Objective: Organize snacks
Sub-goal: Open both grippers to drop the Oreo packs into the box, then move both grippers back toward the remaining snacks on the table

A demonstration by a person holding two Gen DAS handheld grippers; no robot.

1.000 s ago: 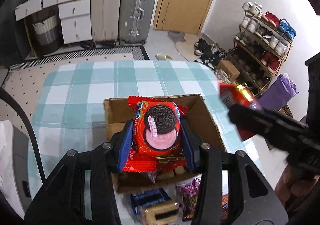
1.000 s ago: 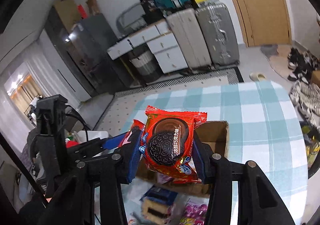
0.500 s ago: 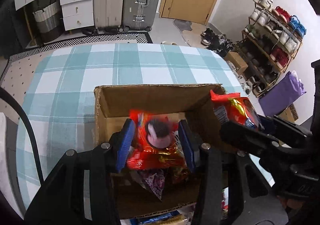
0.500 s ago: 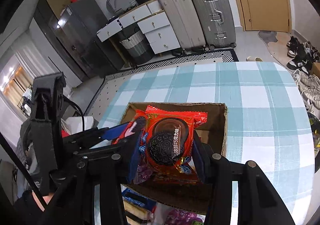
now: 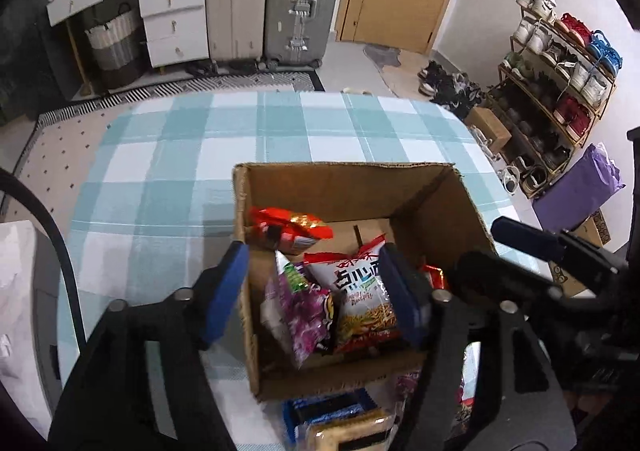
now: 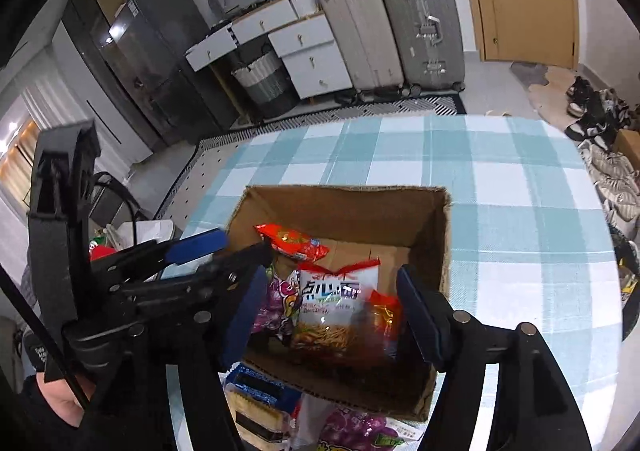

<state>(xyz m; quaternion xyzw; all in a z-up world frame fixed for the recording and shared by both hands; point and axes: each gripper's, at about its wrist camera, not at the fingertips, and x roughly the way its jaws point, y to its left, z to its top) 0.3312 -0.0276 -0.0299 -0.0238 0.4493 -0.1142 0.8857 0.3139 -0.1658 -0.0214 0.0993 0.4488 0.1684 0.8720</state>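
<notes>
Both my grippers, left (image 5: pixel 316 291) and right (image 6: pixel 332 307), hang over the box (image 5: pixel 344 187), jaws opening, nothing gripped. Snacks (image 5: pixel 356 291) lie inside it. Retreating carelessly, I could snag the box wall and tip it.

Teal-check table (image 5: pixel 168 171) w/ cardboard box (image 5: pixel 340 187) on it, snack packs (image 6: pixel 260 403) lying just by box's near side.

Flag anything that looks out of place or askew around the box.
Inside the cardboard box the packets lie jumbled: a red packet leans against the left wall, a purple one tilts. Other snacks remain outside, by the box's near edge. No damage shows.
</notes>
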